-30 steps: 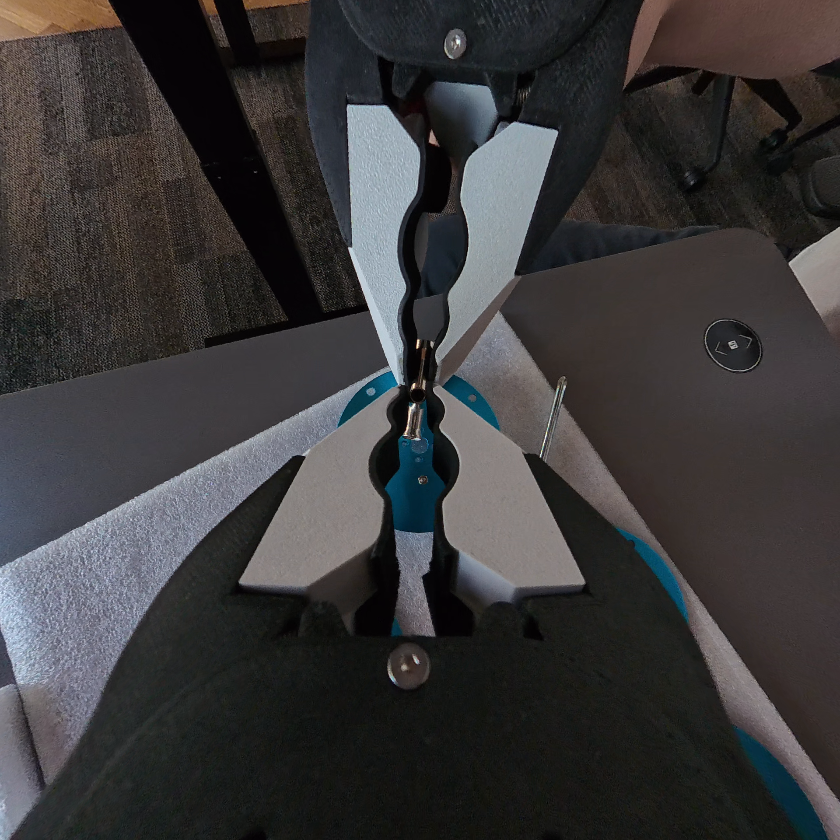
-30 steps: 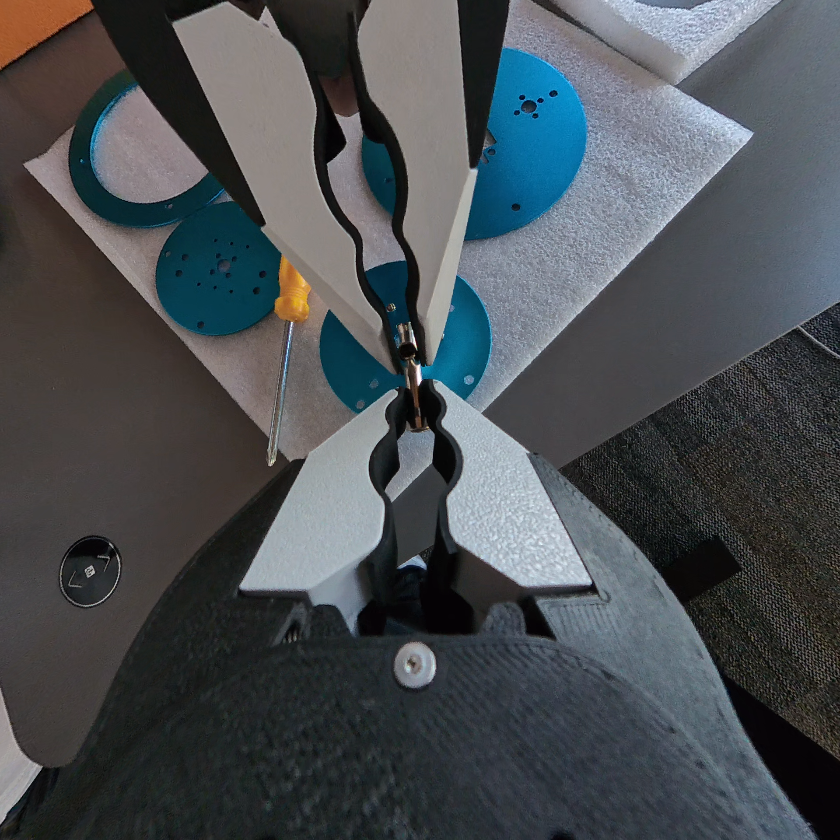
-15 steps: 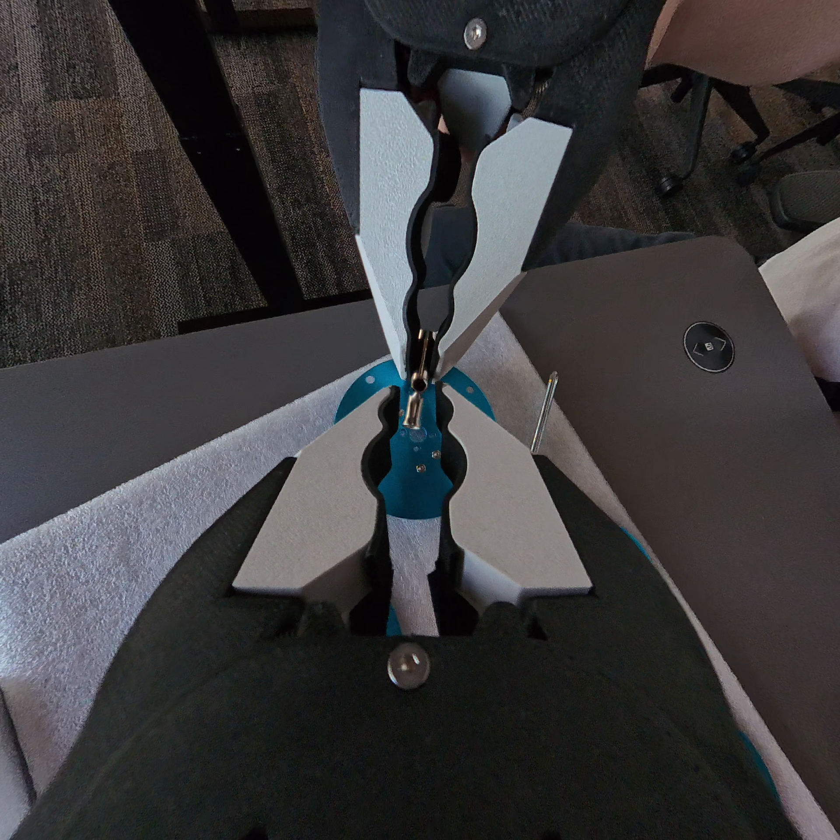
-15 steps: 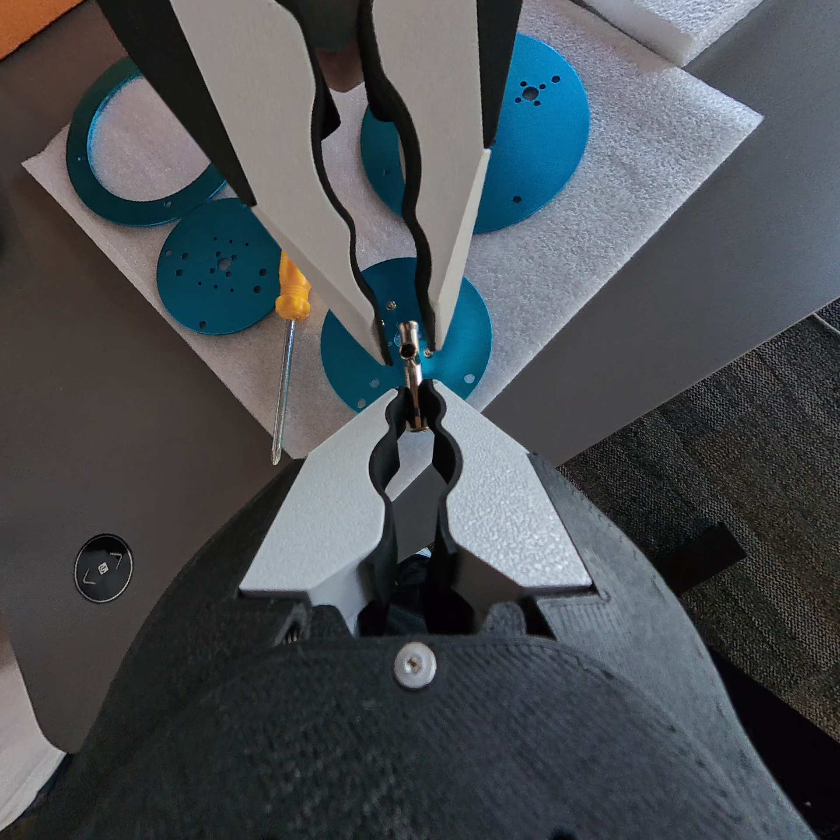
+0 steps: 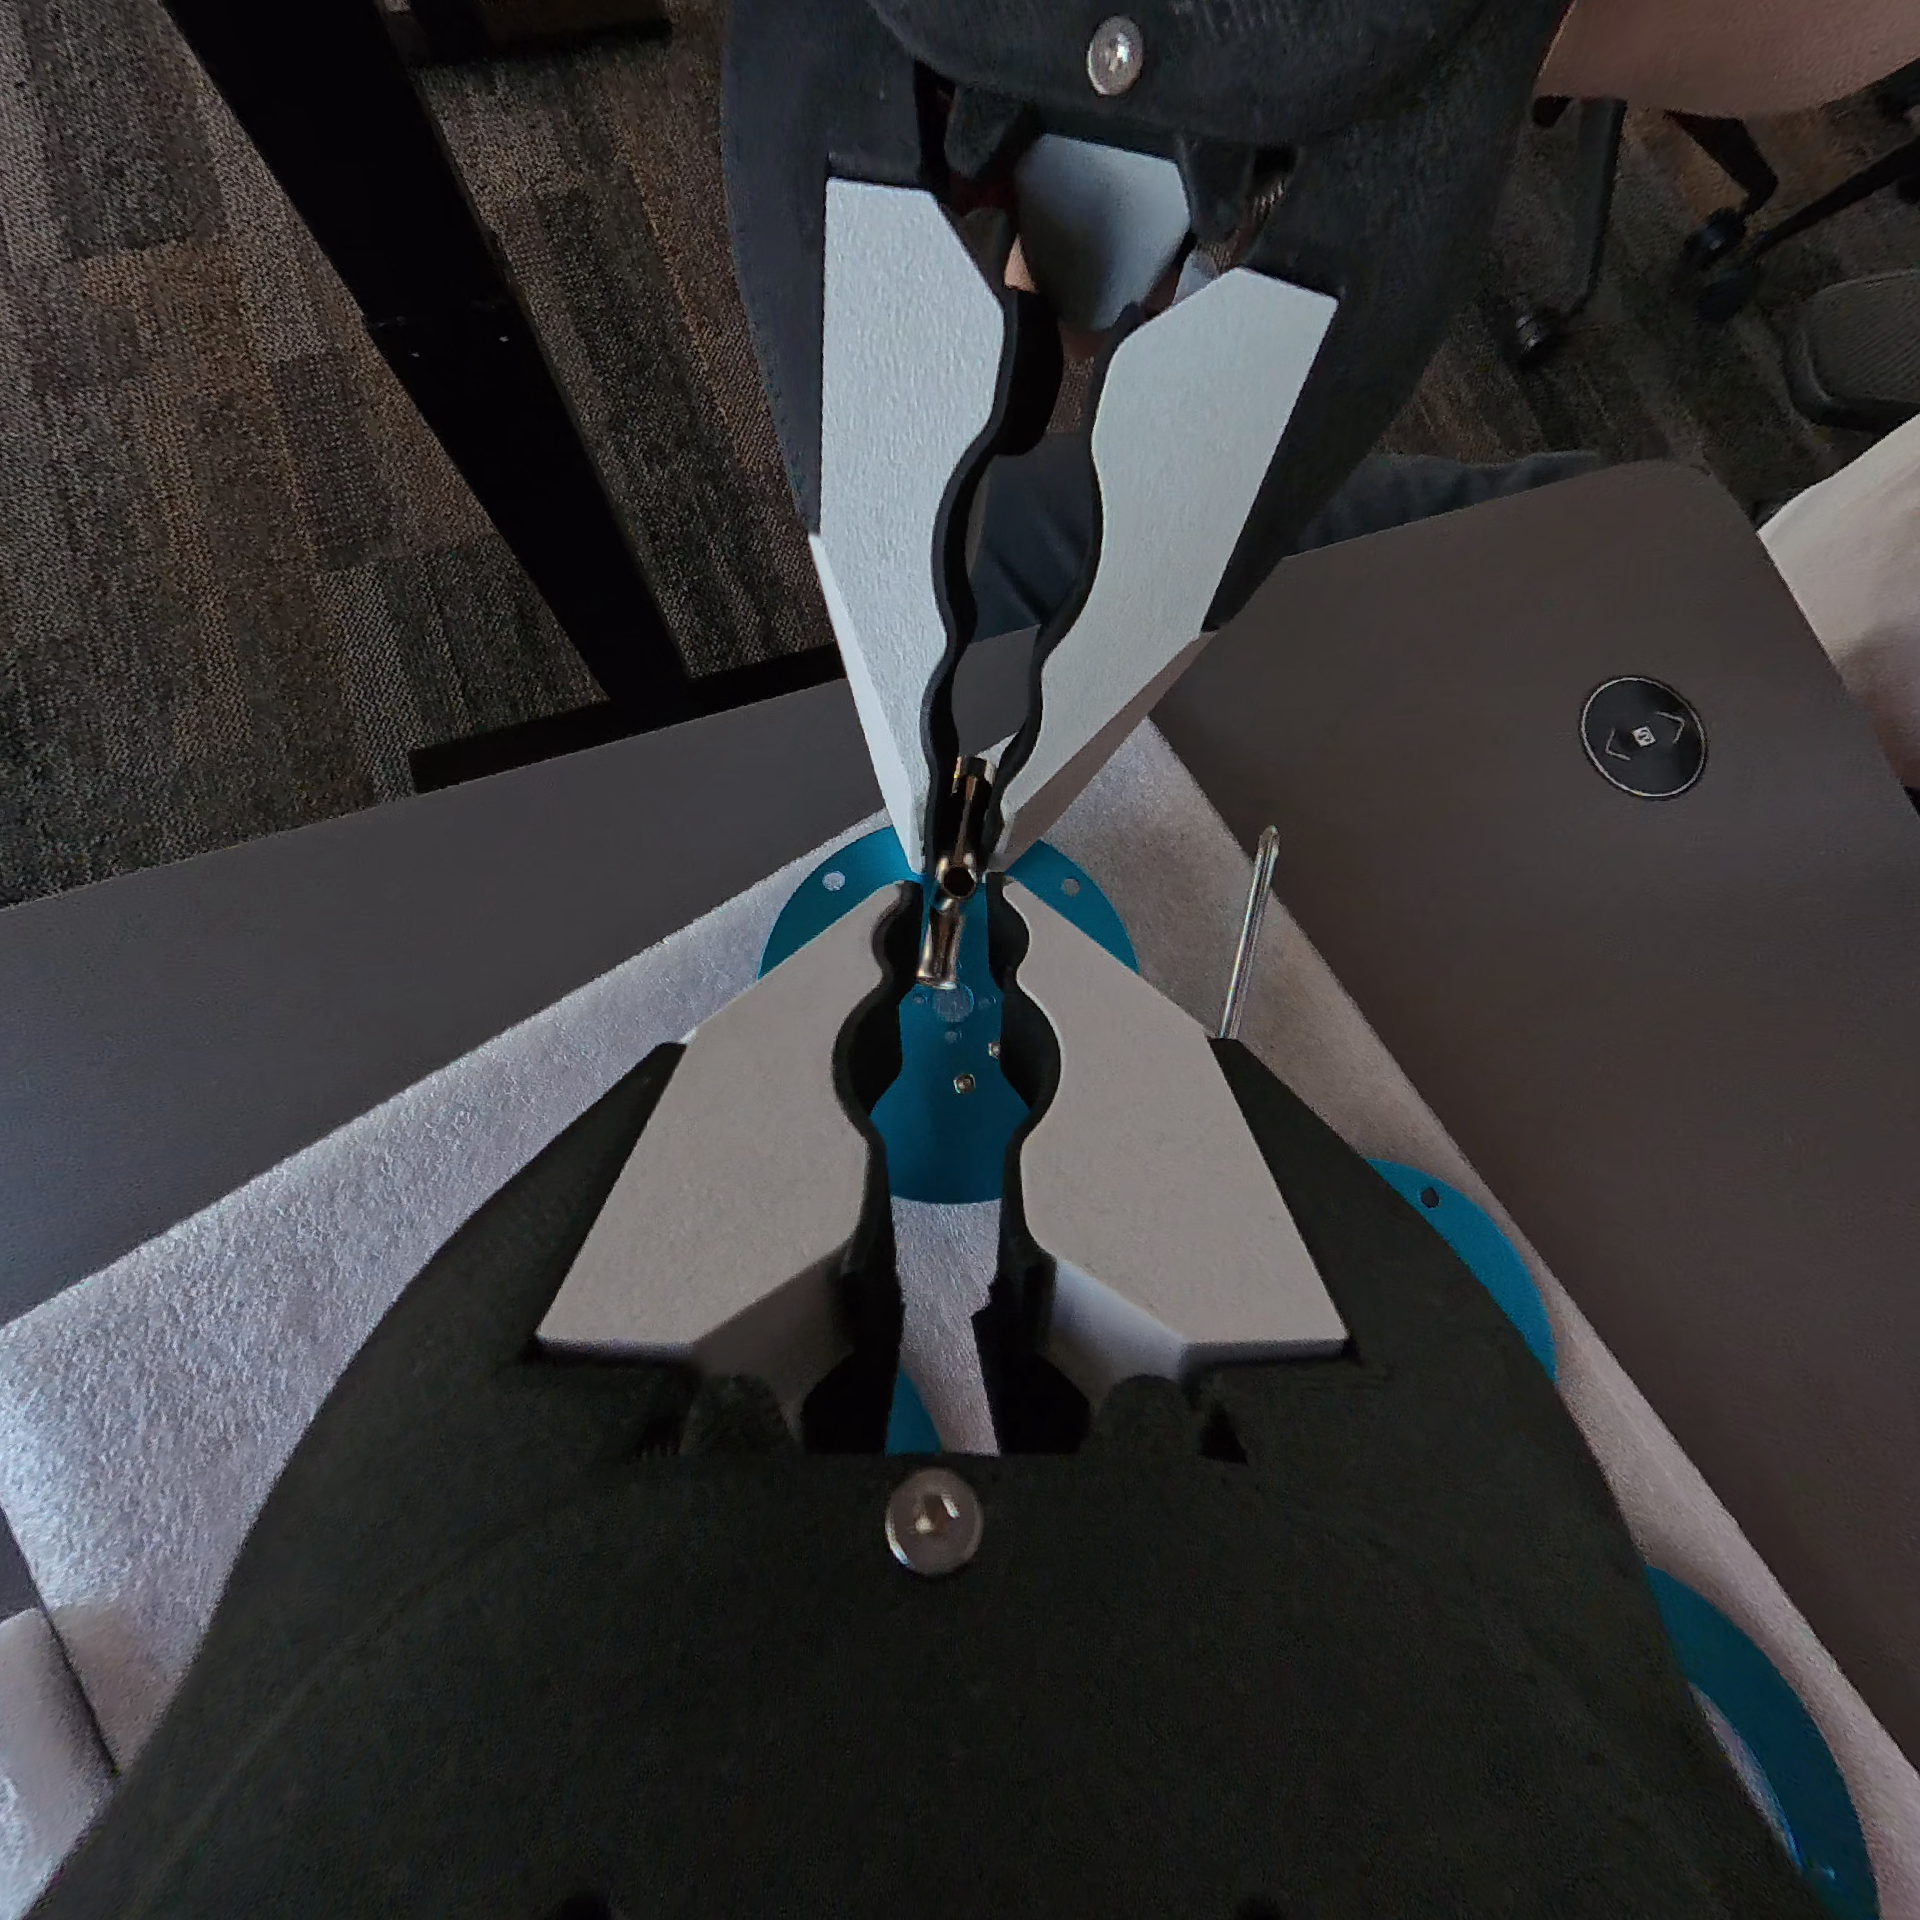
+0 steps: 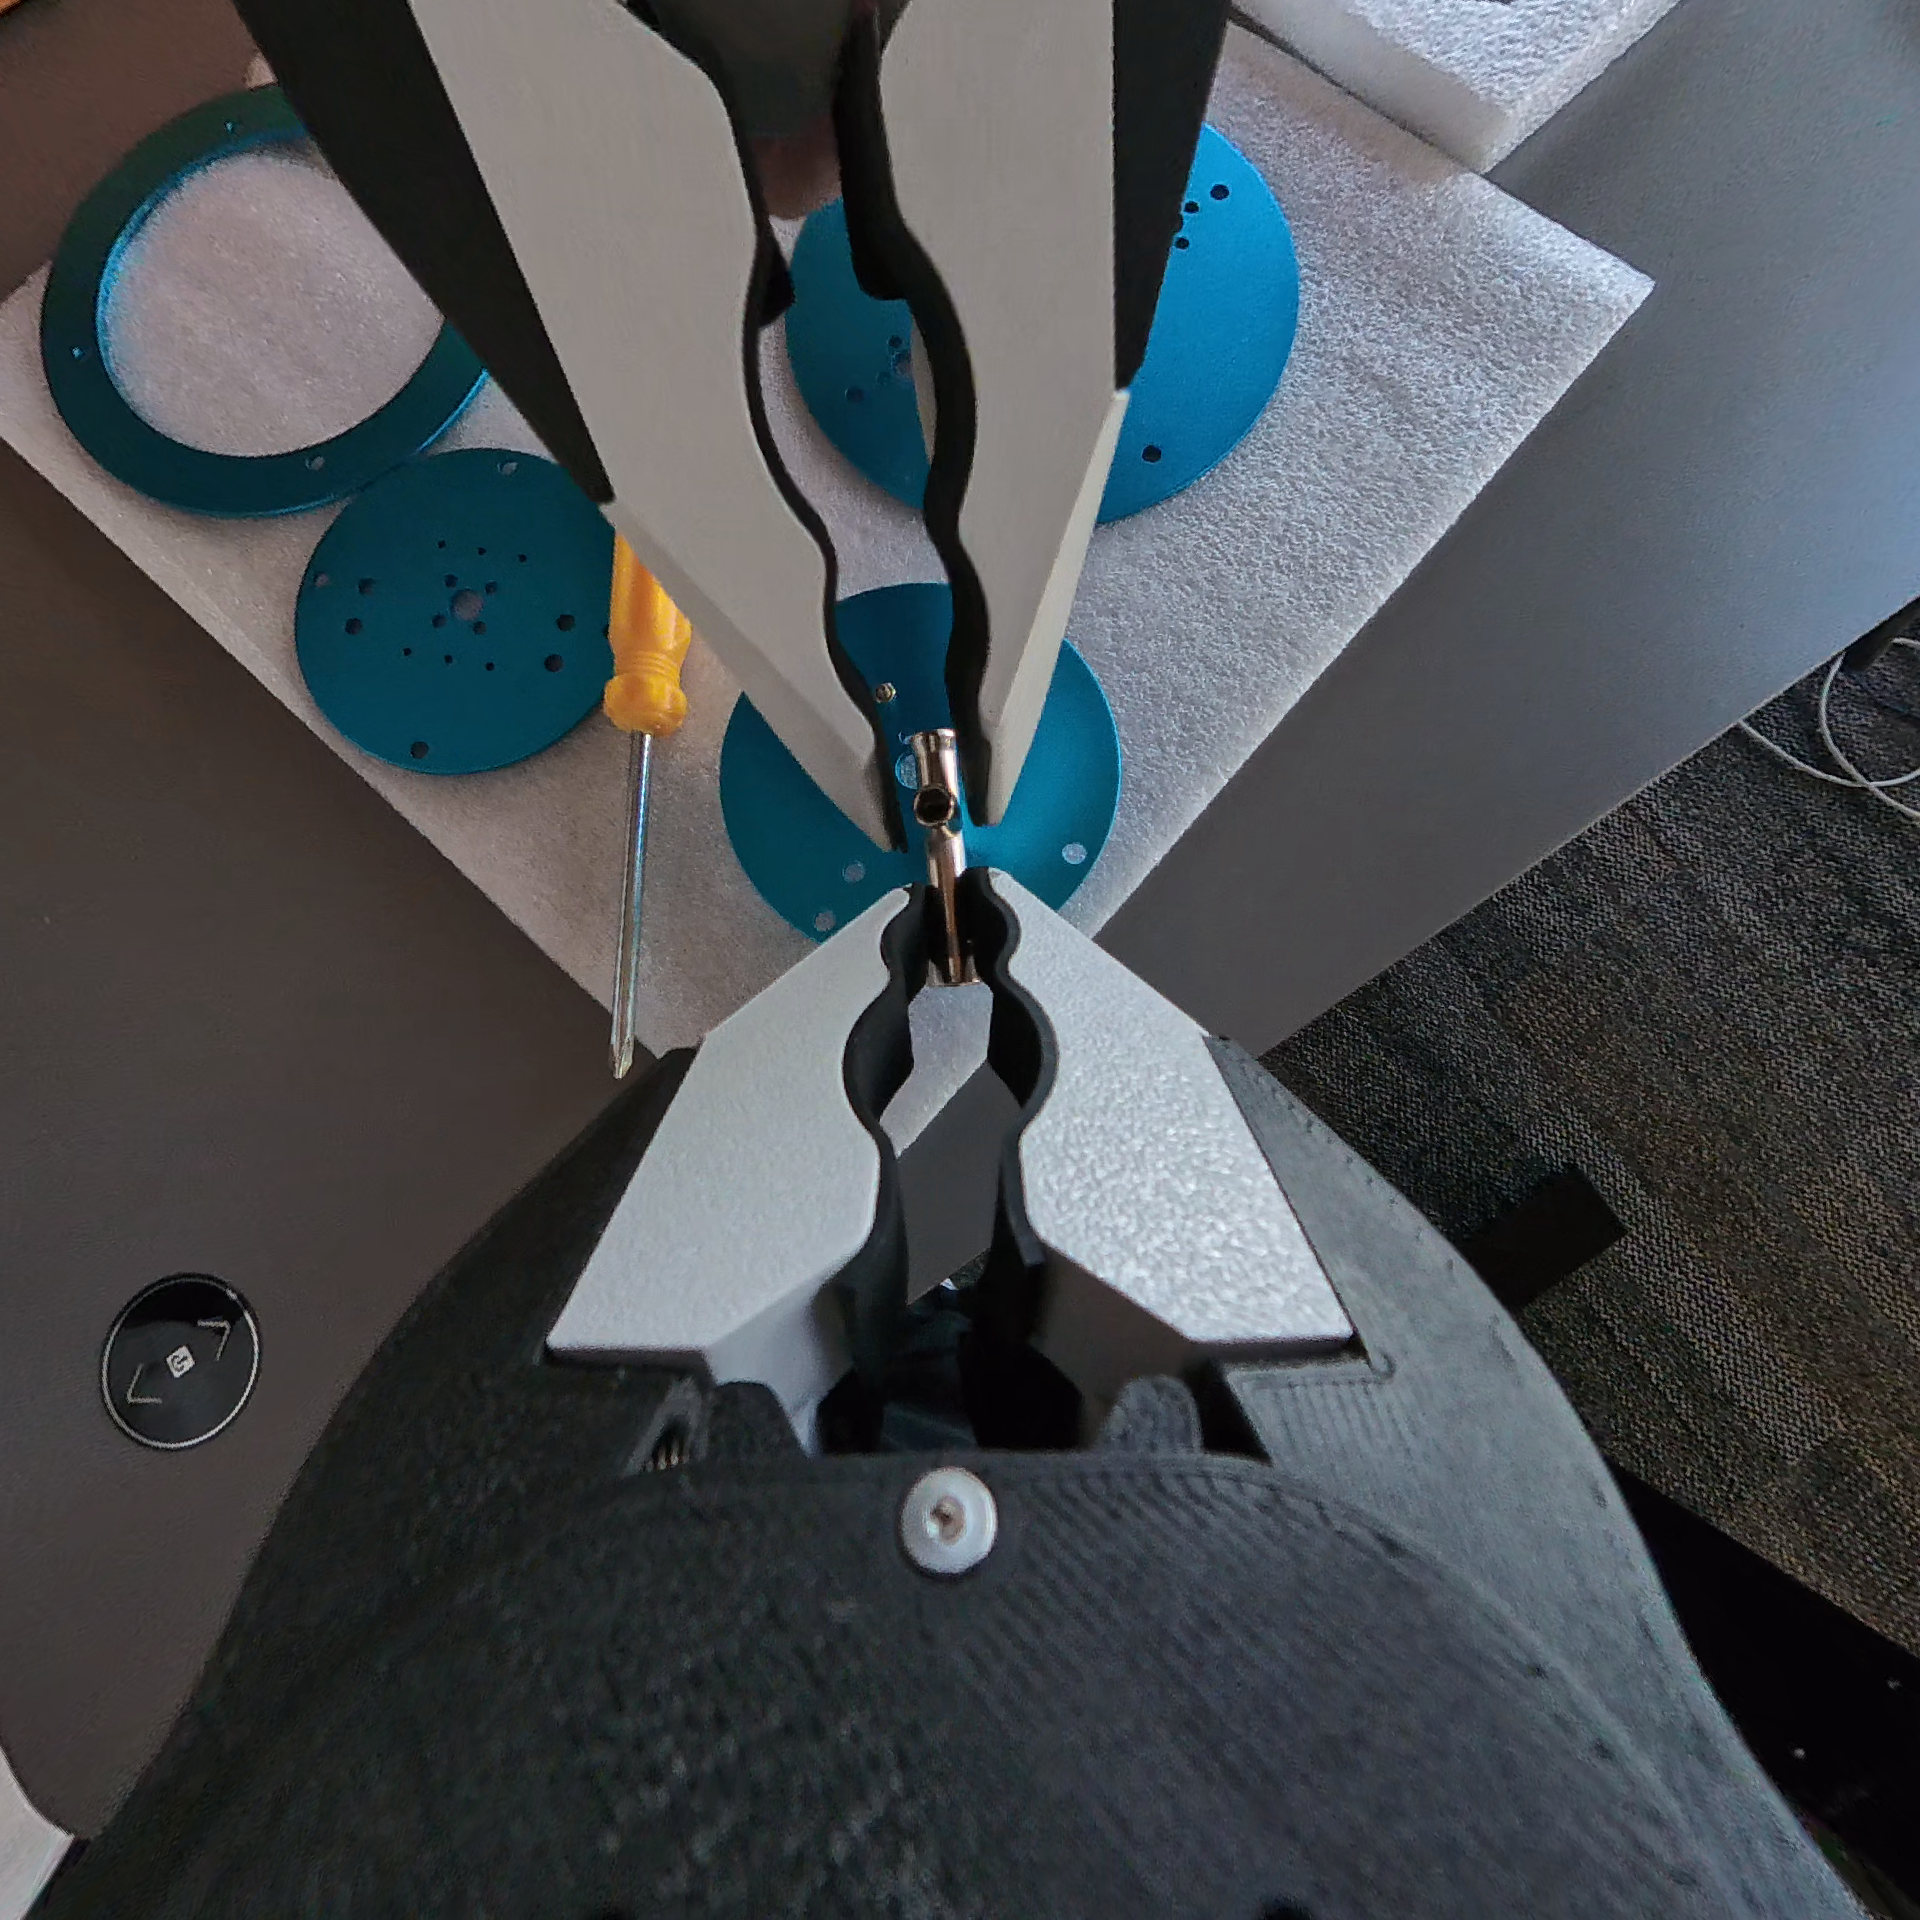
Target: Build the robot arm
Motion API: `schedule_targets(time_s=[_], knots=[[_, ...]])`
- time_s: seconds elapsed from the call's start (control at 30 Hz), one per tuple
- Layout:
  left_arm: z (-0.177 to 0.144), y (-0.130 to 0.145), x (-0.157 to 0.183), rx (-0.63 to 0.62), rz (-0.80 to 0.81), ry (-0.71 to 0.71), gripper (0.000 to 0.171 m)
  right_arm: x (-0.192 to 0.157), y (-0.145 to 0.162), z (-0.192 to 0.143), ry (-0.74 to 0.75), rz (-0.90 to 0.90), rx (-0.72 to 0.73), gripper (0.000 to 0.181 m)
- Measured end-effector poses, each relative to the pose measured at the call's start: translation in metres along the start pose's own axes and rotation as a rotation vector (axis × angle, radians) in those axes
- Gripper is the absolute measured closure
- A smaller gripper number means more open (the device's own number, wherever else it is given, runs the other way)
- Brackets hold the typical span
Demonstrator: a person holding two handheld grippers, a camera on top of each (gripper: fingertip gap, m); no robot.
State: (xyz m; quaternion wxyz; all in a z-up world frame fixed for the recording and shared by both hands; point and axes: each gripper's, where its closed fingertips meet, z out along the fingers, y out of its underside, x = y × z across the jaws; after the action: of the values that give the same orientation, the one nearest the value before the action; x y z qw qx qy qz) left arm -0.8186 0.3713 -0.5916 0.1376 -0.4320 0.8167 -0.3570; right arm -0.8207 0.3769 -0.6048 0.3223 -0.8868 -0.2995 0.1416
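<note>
1. My right gripper (image 6: 943,883) is pinching the lower end of a small silver metal coupling (image 6: 940,831), a jointed piece made of two short cylinders end to end.
2. My left gripper (image 5: 951,894) faces the right one tip to tip. Its jaws are spread a little around the far cylinder of the coupling, with a gap showing on both sides, so it is not clamping the part.
3. In the left wrist view the right gripper (image 5: 961,831) comes down from the top of the frame with the coupling (image 5: 951,904) sticking out from between its tips.
4. The coupling is held in the air just above a blue disc (image 6: 1049,769), which lies on a white foam sheet (image 6: 1299,499) on the grey table (image 6: 260,987).
5. A yellow-handled screwdriver (image 6: 636,790) lies on the foam just beside that disc, its tip reaching the foam's edge.
6. Also on the foam are a drilled blue disc (image 6: 447,613), a blue ring (image 6: 156,457) and a larger blue disc (image 6: 1205,332).
7. A round black button (image 6: 179,1359) is set into the table, well apart from the foam.
</note>
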Motion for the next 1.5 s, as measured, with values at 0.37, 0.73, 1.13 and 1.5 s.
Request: schedule_targets(time_s=[0.37, 0.73, 1.13, 1.5], knots=[[0.0024, 0.0016, -0.0028, -0.004, -0.068, -0.040, 0.166, 0.0016, -0.0007, 0.0006, -0.149, -0.087, -0.059, 0.174], [0.0024, 0.0018, 0.0000, -0.028, -0.078, -0.076, 0.166, -0.0008, 0.0000, -0.0008, -0.199, -0.114, -0.103, 0.174], [0.0010, -0.0038, -0.0010, -0.039, -0.056, -0.081, 0.166, 0.0007, -0.0024, -0.0049, -0.136, -0.062, 0.023, 0.174], [0.0026, -0.0005, -0.0019, -0.048, -0.074, -0.095, 0.166, 0.0013, -0.0009, -0.0017, -0.196, -0.122, -0.029, 0.174]])
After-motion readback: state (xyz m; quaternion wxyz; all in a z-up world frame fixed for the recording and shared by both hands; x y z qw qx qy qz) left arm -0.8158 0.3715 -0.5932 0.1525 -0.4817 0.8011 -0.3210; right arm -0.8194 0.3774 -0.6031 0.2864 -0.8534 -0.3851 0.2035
